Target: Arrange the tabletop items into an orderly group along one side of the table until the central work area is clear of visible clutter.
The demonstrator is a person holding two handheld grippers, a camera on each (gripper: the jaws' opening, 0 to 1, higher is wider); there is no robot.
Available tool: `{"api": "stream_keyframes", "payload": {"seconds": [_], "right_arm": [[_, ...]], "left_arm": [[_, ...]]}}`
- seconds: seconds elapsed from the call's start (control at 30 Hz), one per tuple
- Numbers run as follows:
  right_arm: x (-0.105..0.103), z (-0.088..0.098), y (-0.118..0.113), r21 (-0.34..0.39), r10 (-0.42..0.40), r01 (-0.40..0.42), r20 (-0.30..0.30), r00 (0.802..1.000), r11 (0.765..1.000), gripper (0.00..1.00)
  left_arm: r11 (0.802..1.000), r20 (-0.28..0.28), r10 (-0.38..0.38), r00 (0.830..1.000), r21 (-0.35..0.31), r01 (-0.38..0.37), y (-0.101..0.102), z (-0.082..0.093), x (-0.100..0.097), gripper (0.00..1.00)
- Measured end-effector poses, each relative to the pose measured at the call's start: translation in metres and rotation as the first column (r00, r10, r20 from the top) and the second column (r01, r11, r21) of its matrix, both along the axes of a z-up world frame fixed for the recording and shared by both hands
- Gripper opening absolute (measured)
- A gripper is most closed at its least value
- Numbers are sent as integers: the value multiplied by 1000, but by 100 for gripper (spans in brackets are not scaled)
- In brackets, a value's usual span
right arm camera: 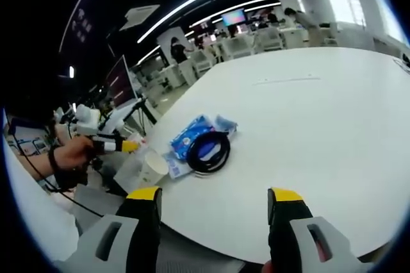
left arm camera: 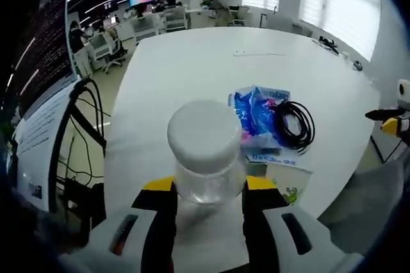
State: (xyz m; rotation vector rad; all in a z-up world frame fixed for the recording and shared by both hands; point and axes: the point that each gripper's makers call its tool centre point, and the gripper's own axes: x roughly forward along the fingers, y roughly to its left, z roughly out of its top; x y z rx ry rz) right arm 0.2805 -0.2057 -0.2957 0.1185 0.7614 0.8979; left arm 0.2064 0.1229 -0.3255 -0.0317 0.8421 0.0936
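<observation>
jar (left arm camera: 206, 157) base hidden between left tool (left arm camera: 208, 191) gripping it; right tool (right arm camera: 216, 199) open.

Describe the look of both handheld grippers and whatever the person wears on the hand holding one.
The left gripper has two broad black jaws with yellow tips on pale grey bodies; one body has a dark slot with an orange mark. The right gripper matches: black jaws, yellow tips, grey bodies with dark slots. In the right gripper view, the person's hand wears a dark wrist strap, with a thin black cable trailing below.
</observation>
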Motion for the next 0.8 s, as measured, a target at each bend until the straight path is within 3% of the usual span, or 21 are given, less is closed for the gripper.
{"api": "stream_keyframes", "payload": {"seconds": [0.23, 0.5, 0.63, 0.8], "right_arm": [[-4, -1, 3, 5, 7, -7, -3, 1000, 1000, 69], [-4, -2, -4, 6, -5, 5, -7, 1000, 1000, 68], [-5, -4, -6, 3, -7, 7, -12, 1000, 1000, 68], [-5, -3, -5, 6, -8, 8, -13, 1000, 1000, 69]], "left_arm": [[998, 23, 49, 999, -46, -48, 2, -4, 6, 39], [996, 67, 57, 996, -66, -53, -1, -9, 7, 39], [996, 141, 55, 988, -78, -44, -3, -7, 12, 42], [997, 170, 27, 985, -72, -15, -5, -6, 15, 46]]}}
